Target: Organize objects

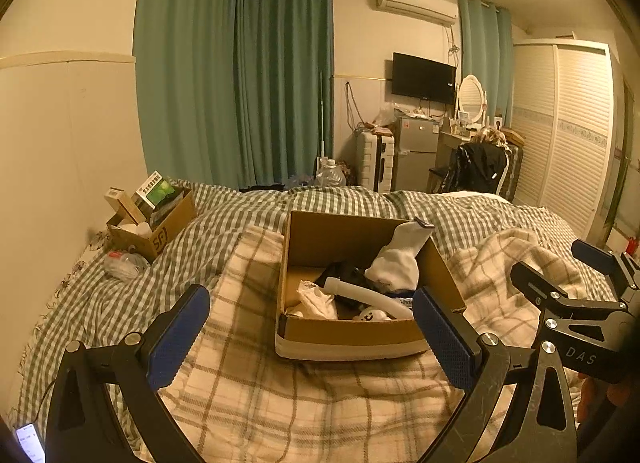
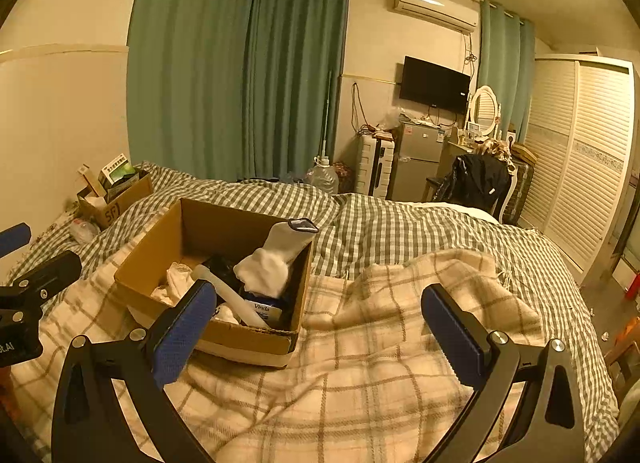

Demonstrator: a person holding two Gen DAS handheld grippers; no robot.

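An open cardboard box [image 1: 328,239] [image 2: 216,223] rests on the cream plaid blanket [image 1: 320,403] [image 2: 360,383] on the bed. Inside lie a white sock [image 1: 396,259] [image 2: 272,263] leaning on the right wall, a white tube [image 1: 368,295] [image 2: 228,291], a tissue pack [image 2: 264,309], crumpled white cloth [image 1: 316,299] and a dark item. My left gripper [image 1: 312,327] hangs open just in front of the box with nothing between its fingers. My right gripper [image 2: 320,323] is open over the blanket, to the right of the box; it also shows as the right gripper [image 1: 560,267] in the left wrist view.
A smaller cardboard box [image 1: 156,223] [image 2: 116,199] with packets stands by the wall at the far left, with a plastic bag [image 1: 124,265] beside it. A green check duvet [image 1: 460,211] [image 2: 400,223] covers the bed. A phone [image 1: 30,443] lies at the lower left.
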